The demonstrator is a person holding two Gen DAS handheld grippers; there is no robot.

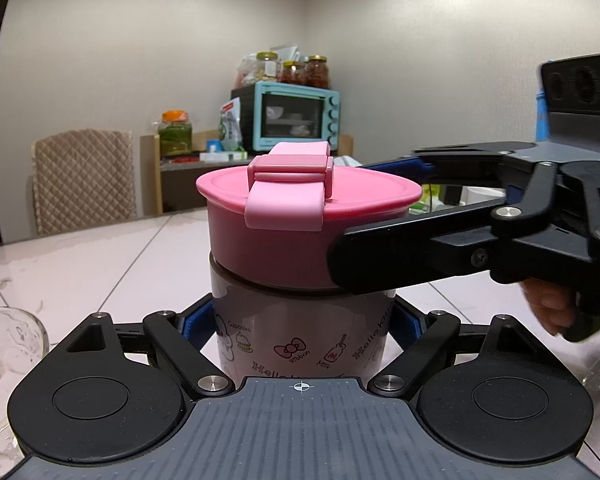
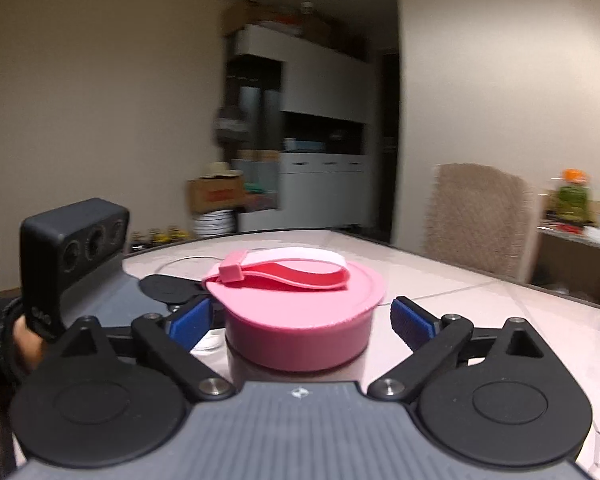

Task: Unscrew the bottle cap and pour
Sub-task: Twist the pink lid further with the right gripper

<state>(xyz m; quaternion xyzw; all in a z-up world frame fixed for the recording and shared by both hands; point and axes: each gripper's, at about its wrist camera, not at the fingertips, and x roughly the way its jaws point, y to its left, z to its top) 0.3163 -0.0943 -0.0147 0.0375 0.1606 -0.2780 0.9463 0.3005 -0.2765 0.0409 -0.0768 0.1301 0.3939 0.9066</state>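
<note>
bottle [image 1: 300, 332] is clamped in your left gripper [image 1: 300, 326]; right gripper [image 2: 302, 316] gapes around the cap [image 2: 300, 320], so close, then twist.

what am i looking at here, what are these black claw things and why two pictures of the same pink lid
The black claws are hand-held grippers, one in each of a person's hands; there is no robot arm. Each carries a camera looking out along its two fingers, so you get one picture per gripper.

In the left gripper's picture, the left gripper is closed on the body of a bottle printed with cartoon drawings. The bottle wears a pink cap with a strap. The right gripper comes in from the side around that cap.

In the right gripper's picture, the same cap sits between blue pads; a gap shows on the right, so it looks open. A glass stands on the pale table.
</note>
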